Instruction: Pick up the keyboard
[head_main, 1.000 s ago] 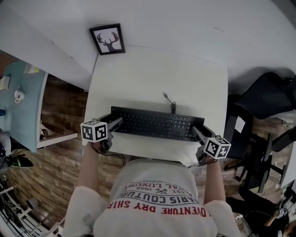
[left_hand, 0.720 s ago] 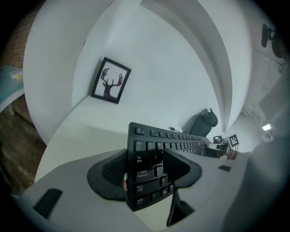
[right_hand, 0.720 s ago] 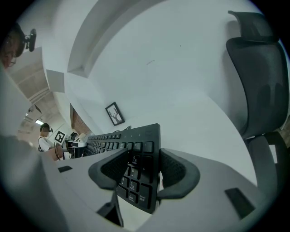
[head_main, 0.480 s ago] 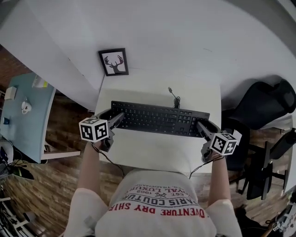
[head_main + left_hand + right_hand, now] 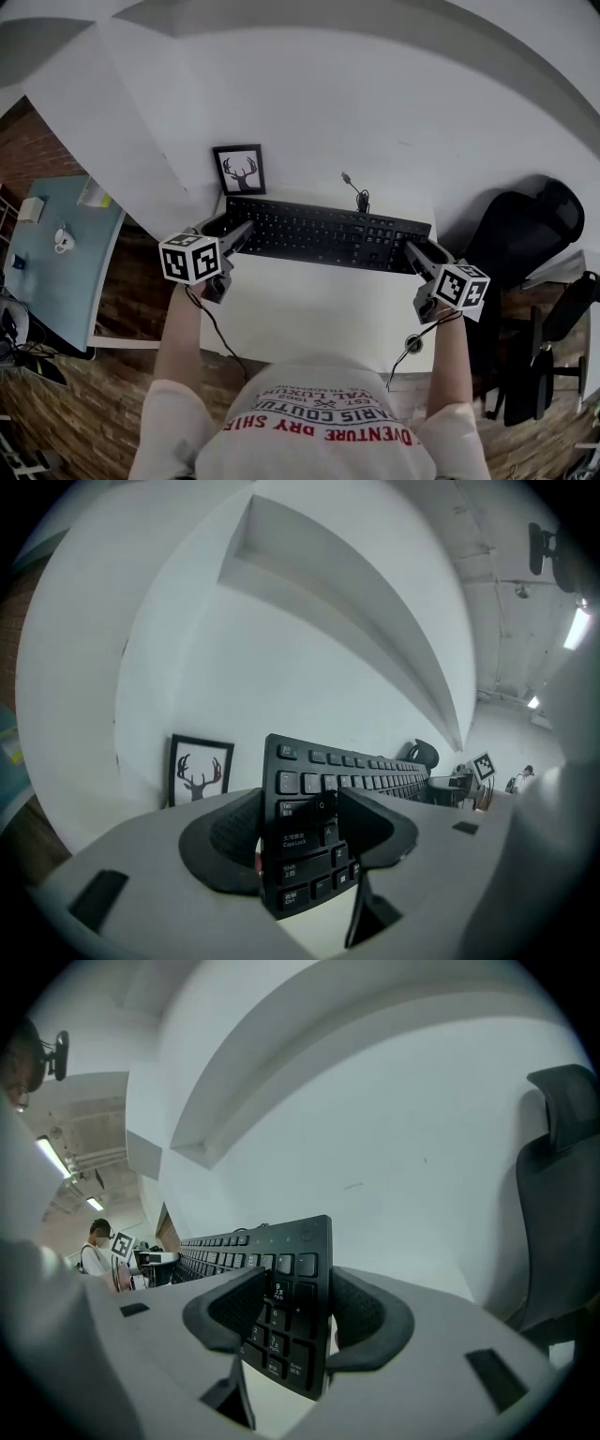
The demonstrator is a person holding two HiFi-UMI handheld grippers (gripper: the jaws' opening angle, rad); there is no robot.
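Observation:
The black keyboard is held by its two ends above the white table, close to the wall. My left gripper is shut on its left end, with the pads pressing front and back by the Caps Lock keys. My right gripper is shut on the number-pad end. In both gripper views the keyboard stands on edge between the jaws, stretching away toward the other gripper. Its cable trails off the back edge.
A framed deer picture leans on the wall just beyond the keyboard's left end. A black office chair stands right of the table. A light blue table stands at the far left. A thin cable hangs off the table's front.
The keyboard, gripped at both ends throughout, has moved away from me toward the wall and the deer picture. Both grips look unchanged.

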